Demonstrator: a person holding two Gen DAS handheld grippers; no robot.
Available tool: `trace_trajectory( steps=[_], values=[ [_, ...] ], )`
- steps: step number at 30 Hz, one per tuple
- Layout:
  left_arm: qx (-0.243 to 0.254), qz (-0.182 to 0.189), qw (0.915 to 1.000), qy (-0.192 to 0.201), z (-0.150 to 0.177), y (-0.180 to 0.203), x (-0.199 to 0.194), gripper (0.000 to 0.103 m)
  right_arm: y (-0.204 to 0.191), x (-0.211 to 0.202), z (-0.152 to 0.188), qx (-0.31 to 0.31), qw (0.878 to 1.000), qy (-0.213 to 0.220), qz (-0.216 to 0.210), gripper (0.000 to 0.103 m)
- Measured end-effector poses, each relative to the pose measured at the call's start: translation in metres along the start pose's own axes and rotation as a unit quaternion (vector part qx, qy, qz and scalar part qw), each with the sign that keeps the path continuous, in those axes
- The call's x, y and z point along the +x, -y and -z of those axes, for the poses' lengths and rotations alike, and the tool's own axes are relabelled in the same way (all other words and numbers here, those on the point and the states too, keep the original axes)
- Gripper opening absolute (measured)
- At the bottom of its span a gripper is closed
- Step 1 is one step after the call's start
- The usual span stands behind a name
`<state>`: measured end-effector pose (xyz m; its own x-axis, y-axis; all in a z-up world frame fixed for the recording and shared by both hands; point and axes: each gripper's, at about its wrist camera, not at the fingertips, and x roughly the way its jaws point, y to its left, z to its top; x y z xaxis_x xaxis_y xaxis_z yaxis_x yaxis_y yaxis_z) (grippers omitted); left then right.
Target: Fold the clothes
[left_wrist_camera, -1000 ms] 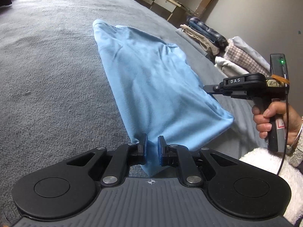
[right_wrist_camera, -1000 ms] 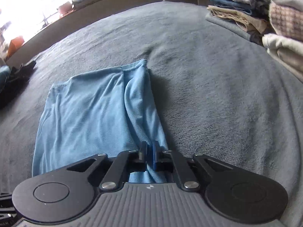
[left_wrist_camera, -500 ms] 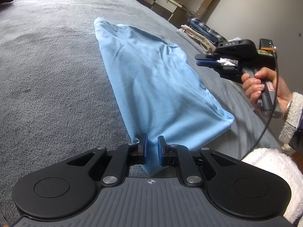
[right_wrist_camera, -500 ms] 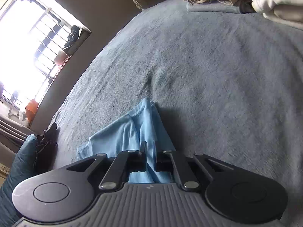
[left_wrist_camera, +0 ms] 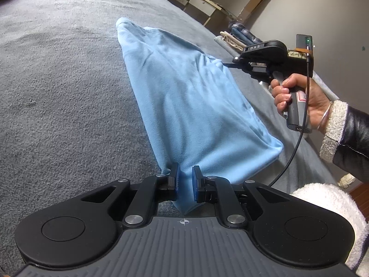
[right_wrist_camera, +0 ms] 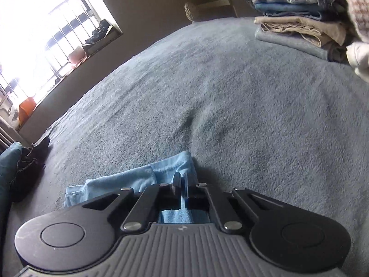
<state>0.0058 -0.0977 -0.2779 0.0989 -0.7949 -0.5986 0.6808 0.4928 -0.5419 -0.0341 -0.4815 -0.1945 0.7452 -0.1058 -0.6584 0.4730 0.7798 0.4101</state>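
Observation:
A light blue garment (left_wrist_camera: 184, 97) lies lengthwise on the grey blanket (left_wrist_camera: 57, 92). My left gripper (left_wrist_camera: 185, 173) is shut on its near corner, and the cloth hangs between the blue pads. Seen from the left wrist, my right gripper (left_wrist_camera: 227, 64), held by a hand (left_wrist_camera: 299, 99), has its tip at the middle of the garment's right edge. In the right wrist view its jaws (right_wrist_camera: 183, 177) are closing tight, with a fold of the blue garment (right_wrist_camera: 129, 180) pinched between them. The cloth under that gripper's body is hidden.
Folded clothes are stacked (right_wrist_camera: 299, 27) at the blanket's far right, and I also see that stack (left_wrist_camera: 237, 37) behind the right gripper. A dark heap of clothing (right_wrist_camera: 27, 161) lies at the left edge under a bright window (right_wrist_camera: 34, 23). Wooden furniture (left_wrist_camera: 203, 0) stands beyond the bed.
My right gripper let go near the garment's lower right, lifted, moved farther along the right edge and closed there. My left gripper kept its hold and stayed in place.

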Motion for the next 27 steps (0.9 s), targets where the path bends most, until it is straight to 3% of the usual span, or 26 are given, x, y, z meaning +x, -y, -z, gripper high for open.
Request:
trace_trajectory(
  steps=[5, 10, 15, 18, 27],
  values=[
    [0.001, 0.003, 1.0000, 0.000, 0.002, 0.001, -0.002, 0.011, 0.001, 0.017, -0.002, -0.021, 0.999, -0.006, 0.025, 0.001],
    [0.000, 0.006, 1.0000, 0.000, 0.003, 0.001, -0.003, 0.011, 0.023, 0.016, 0.000, 0.063, 0.998, -0.007, 0.029, 0.004],
    [-0.002, 0.007, 1.0000, 0.000, 0.004, 0.001, -0.002, 0.011, 0.044, 0.022, -0.012, 0.171, 0.985, -0.016, -0.028, 0.007],
    [-0.001, 0.007, 1.0000, -0.001, 0.005, 0.002, -0.002, 0.012, 0.044, 0.033, -0.016, 0.182, 0.982, -0.028, -0.042, 0.019],
    [-0.002, 0.010, 1.0000, -0.001, 0.006, 0.003, -0.002, 0.012, 0.062, 0.043, -0.013, 0.246, 0.967, -0.031, -0.065, 0.019]
  ],
)
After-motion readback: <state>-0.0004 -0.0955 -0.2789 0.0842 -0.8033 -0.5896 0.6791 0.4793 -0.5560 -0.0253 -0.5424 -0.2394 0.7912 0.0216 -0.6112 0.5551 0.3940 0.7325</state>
